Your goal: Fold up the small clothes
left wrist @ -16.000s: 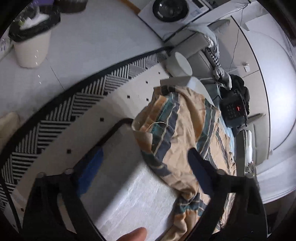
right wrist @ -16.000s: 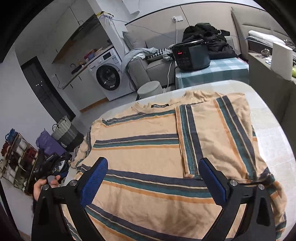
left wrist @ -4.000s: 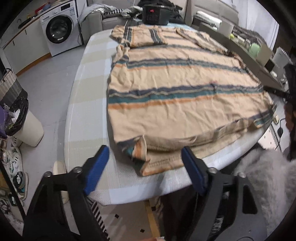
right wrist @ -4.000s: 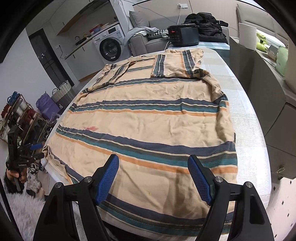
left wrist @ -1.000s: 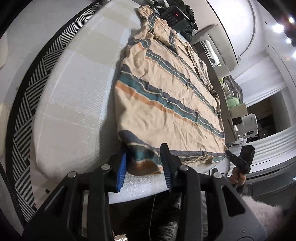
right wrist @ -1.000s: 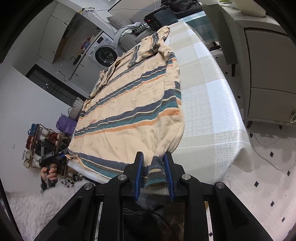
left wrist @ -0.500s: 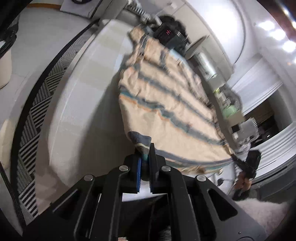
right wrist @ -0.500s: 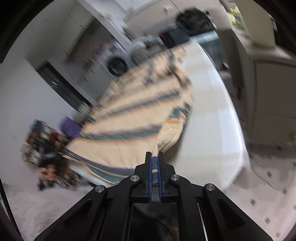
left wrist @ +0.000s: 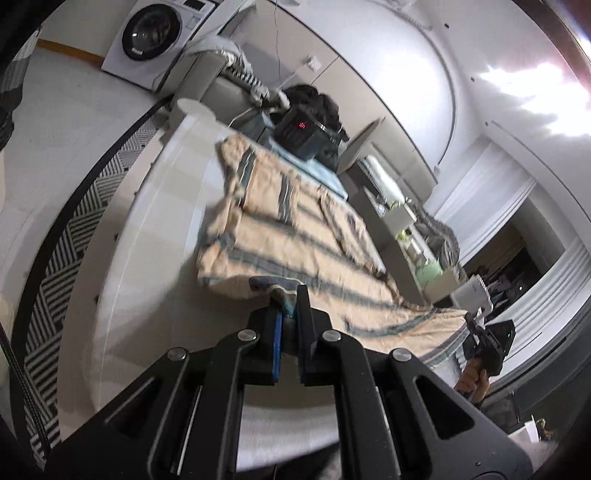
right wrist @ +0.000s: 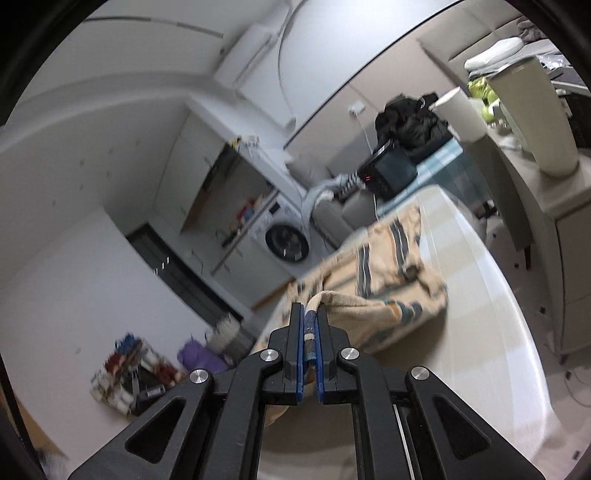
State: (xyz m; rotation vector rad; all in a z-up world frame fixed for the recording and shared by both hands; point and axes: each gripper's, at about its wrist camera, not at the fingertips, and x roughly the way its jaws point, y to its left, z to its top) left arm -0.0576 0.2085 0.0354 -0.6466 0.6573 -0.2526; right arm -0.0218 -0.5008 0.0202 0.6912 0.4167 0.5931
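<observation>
A beige T-shirt (left wrist: 295, 225) with teal, navy and orange stripes lies on the white table (left wrist: 162, 229), its near hem raised. My left gripper (left wrist: 289, 295) is shut on one bottom corner of the hem. My right gripper (right wrist: 309, 314) is shut on the other bottom corner, and the T-shirt (right wrist: 384, 273) hangs forward from it over the table (right wrist: 476, 332). The right gripper also shows in the left wrist view (left wrist: 487, 338), held in a hand at the far hem end. Both sleeves look folded in near the collar.
A black cooker (left wrist: 306, 136) stands on a checked cloth beyond the table's far end. A washing machine (left wrist: 151, 33) and a sofa are behind. A grey counter (right wrist: 532, 192) with a paper roll runs along the right side. A striped rug (left wrist: 55, 236) lies on the floor at left.
Both grippers, shut on the hem corners, have lifted the hem higher off the table and carried it forward toward the collar. The views tilted up toward the walls.
</observation>
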